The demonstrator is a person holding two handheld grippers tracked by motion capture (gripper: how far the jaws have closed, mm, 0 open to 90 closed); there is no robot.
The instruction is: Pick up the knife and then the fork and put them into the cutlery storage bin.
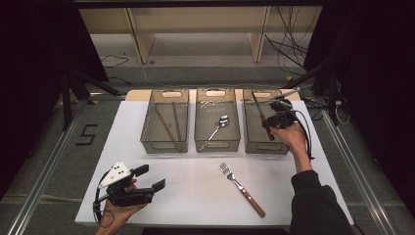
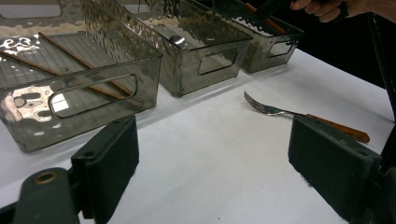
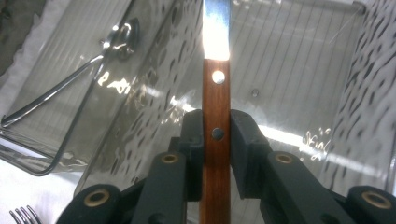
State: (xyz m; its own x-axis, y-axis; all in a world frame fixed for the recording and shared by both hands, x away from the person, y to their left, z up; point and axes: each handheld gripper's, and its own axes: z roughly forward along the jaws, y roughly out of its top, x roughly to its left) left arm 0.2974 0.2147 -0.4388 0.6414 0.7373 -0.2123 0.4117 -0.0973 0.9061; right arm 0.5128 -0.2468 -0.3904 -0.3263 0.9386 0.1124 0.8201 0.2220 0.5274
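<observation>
A wooden-handled knife [image 3: 216, 121] is pinched by its handle between the pads of the right tool [image 1: 279, 116], and it is held over the right-hand bin [image 1: 265, 142] of three clear bins set in a row along the far edge of the desk [image 1: 195, 191]. In the right gripper view the blade is seen pointing away over the ribbed floor of that bin, with no contact visible between knife and bin.

The left tool [image 1: 147, 178] is rested near the desk's near left corner with its jaws spread wide and nothing between them.

The middle bin [image 1: 217, 142] already holds a spoon [image 1: 218, 127], the left bin [image 1: 164, 144] a pair of chopsticks [image 1: 169, 122], and a fork [image 1: 242, 188] is left lying on the open desk nearer the front edge.

Several risks can be judged from here. If the knife is released while tilted, the blade tip may be caught on the bin's far wall, so that the knife is left propped across the rim. The grip is narrow and on smooth wood, so the knife could be swung or slipped. The light bin could also be nudged out of line by the tool.
</observation>
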